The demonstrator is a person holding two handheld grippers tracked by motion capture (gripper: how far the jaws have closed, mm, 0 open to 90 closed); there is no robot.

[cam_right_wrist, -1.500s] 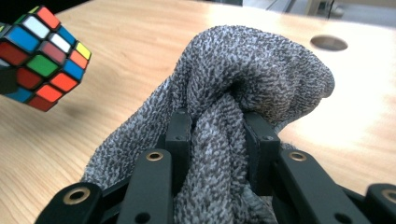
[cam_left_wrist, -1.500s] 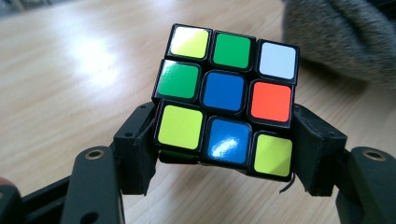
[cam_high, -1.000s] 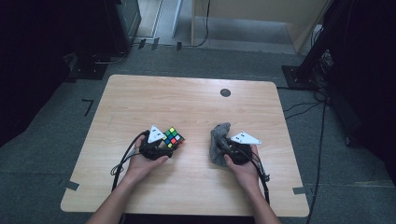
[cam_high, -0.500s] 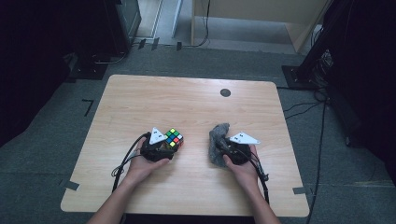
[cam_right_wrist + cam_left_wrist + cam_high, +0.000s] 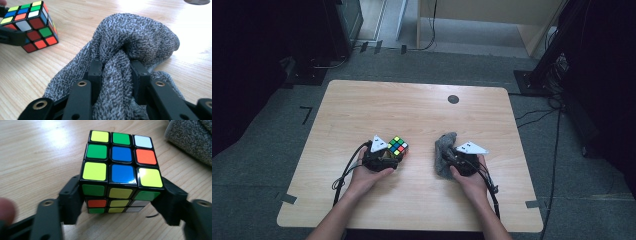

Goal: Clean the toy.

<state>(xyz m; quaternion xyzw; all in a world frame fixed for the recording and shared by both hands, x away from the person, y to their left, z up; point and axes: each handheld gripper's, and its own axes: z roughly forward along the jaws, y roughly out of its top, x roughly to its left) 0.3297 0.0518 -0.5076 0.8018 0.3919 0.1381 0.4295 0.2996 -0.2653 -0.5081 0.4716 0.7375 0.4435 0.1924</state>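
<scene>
Right hand: the hand comes in from the near edge of the table and bears the right gripper.
Right gripper: its two black jaws stand narrow, pinched on a fold of the grey terry-cloth towel; the fold fills the gap between them, and the jaws have just eased apart a little with the cloth between them.
Grey towel: bunched in a heap on the pale wooden table, right of the middle, the rest of it spilling round the jaws.
Left hand: the hand holds the left gripper just left of the towel.
Left gripper: its jaws have just been opening; they flank the lower sides of the multicoloured puzzle cube, close against it. Whether they press on it I cannot tell.
Puzzle cube: near the table's middle, apart from the towel.
Far side: a small dark round spot lies near the far edge.
</scene>
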